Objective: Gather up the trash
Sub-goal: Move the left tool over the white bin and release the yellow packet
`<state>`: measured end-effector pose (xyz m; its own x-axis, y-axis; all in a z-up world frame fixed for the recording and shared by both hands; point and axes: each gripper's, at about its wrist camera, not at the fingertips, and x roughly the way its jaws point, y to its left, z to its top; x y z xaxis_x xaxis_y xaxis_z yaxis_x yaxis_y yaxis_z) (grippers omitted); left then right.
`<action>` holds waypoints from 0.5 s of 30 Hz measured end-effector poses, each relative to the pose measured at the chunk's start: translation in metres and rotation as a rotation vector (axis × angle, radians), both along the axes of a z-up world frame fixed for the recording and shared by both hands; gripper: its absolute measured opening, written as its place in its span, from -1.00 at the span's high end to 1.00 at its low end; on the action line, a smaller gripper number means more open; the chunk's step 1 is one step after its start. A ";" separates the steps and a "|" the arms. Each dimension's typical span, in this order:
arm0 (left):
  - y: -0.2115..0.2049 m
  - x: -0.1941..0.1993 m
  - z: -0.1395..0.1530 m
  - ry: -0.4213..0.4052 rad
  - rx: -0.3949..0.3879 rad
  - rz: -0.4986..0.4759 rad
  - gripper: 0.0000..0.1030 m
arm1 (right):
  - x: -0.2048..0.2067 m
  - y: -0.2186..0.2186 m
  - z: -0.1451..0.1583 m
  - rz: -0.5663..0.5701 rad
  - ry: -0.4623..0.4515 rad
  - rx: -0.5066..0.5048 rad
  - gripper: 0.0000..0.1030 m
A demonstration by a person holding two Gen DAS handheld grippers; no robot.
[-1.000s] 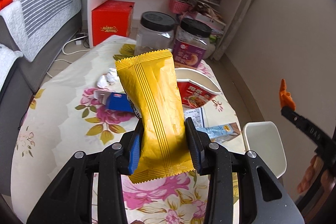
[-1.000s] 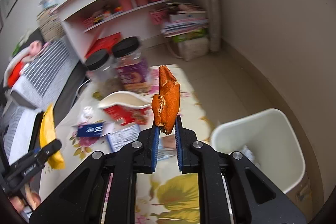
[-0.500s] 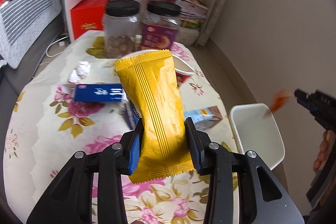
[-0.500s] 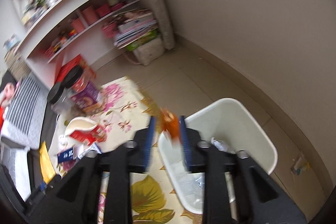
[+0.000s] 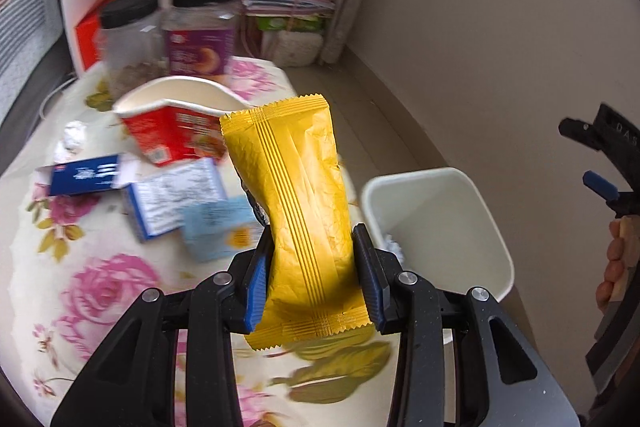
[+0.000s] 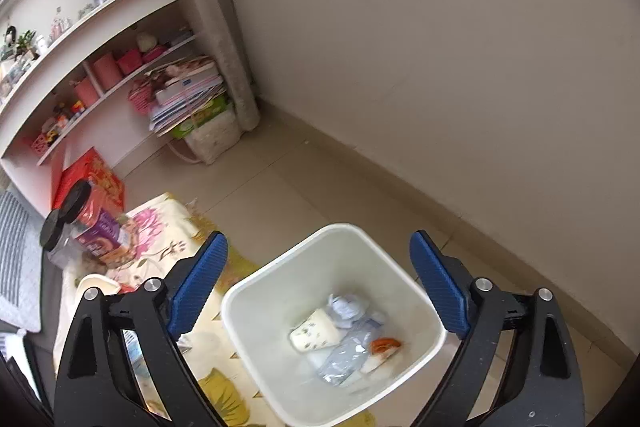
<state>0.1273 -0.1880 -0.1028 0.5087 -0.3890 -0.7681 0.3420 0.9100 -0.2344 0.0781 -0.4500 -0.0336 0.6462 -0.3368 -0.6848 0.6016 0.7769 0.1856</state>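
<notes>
My left gripper (image 5: 314, 279) is shut on a yellow snack wrapper (image 5: 304, 203) and holds it upright above the table's right edge, just left of the white trash bin (image 5: 476, 187). My right gripper (image 6: 318, 287) is wide open and empty above the bin (image 6: 256, 359). Inside the bin lie an orange peel (image 6: 385, 344), a clear plastic bottle, a white pouch and crumpled paper. The right gripper also shows at the right edge of the left wrist view (image 5: 604, 163).
On the floral tablecloth (image 5: 100, 287) lie a red noodle cup (image 5: 176, 123), a blue box (image 5: 86, 175), a labelled carton (image 5: 176, 195), a pale blue pack (image 5: 220, 227) and crumpled foil. Two black-lidded jars (image 5: 196, 31) stand at the back. Shelves and a wall lie beyond.
My right gripper swung over the bin, opened and let go of the orange peel, which now lies in the bin. My left gripper carried the yellow wrapper rightward toward the bin.
</notes>
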 end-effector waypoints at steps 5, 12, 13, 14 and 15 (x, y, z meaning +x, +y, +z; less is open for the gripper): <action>-0.041 -0.005 -0.005 0.012 0.004 -0.062 0.21 | -0.010 -0.016 0.004 -0.063 -0.019 0.003 -0.86; -0.096 -0.012 -0.009 0.023 0.014 -0.151 0.21 | -0.022 -0.036 0.007 -0.123 -0.031 0.023 -0.86; -0.102 -0.012 -0.009 0.023 0.017 -0.161 0.21 | -0.024 -0.037 0.007 -0.127 -0.032 0.019 -0.86; -0.109 -0.013 -0.010 0.023 0.019 -0.175 0.20 | -0.025 -0.039 0.007 -0.134 -0.032 0.014 -0.86; -0.115 -0.013 -0.011 0.024 0.022 -0.189 0.18 | -0.025 -0.040 0.008 -0.136 -0.031 0.012 -0.86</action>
